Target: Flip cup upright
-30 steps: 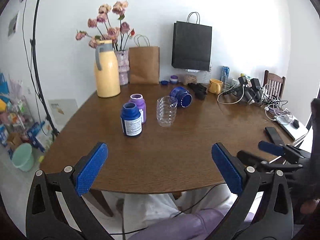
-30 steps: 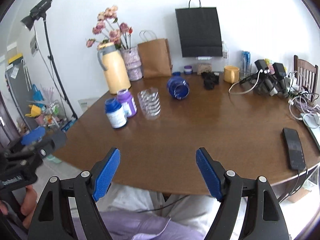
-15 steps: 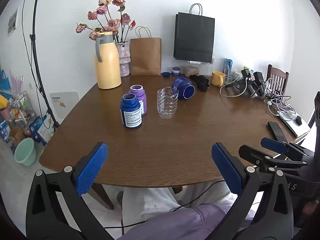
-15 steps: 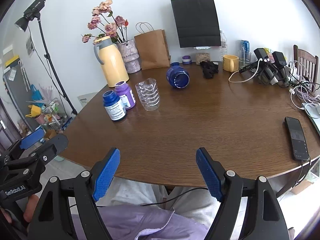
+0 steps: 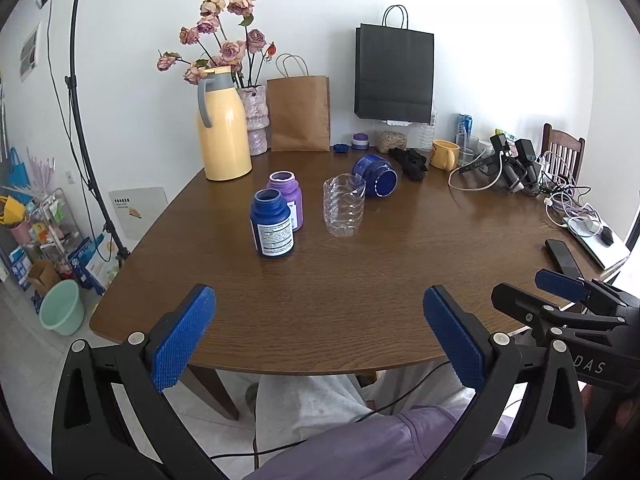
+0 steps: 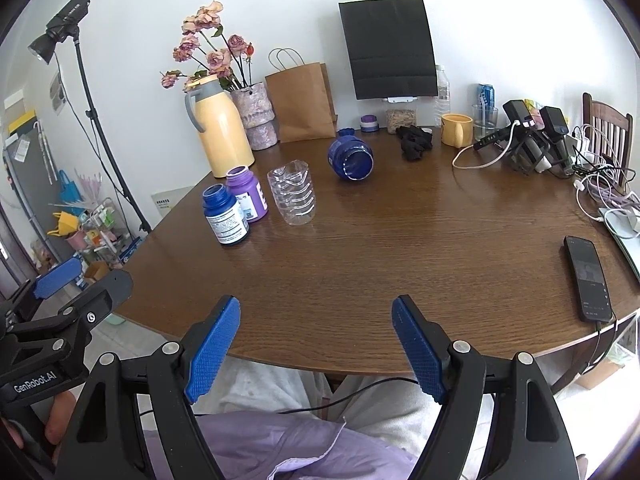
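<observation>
The left gripper (image 5: 316, 338) and right gripper (image 6: 316, 346) are held side by side, level and pointing forward, each with its jaws spread wide and nothing between its blue pads (image 5: 182, 338).

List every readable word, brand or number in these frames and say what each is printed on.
"GenRobot.AI": left gripper, body.
"DAS": right gripper, body.
"DAS", tiny: spare gripper beside the yellow mug.
Too small to read: labels on blue jar and purple jar; phone screen.
</observation>
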The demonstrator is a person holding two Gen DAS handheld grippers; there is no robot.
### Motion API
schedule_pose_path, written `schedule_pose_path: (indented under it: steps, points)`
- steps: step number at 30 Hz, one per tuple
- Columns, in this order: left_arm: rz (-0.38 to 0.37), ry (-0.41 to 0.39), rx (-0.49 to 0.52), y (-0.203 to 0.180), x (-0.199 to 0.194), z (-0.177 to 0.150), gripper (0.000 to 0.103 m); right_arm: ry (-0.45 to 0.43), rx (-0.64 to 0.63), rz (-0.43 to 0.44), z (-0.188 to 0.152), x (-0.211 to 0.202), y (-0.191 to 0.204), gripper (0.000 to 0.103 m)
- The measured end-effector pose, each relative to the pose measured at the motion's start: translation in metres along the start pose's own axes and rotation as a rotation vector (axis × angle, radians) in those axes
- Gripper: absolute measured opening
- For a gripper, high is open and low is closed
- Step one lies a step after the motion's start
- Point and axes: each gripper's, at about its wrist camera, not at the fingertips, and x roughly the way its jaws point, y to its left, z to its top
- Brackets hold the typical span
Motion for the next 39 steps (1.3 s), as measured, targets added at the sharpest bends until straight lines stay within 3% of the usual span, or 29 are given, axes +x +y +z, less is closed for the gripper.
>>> schedule_pose_path:
  steps: [39]
  points:
    - [0.01,0.004,0.001,0.001,-0.001,0.0011,0.103,-0.004,0.001,0.0,0.0014,-0.0007,0.0026,0.082]
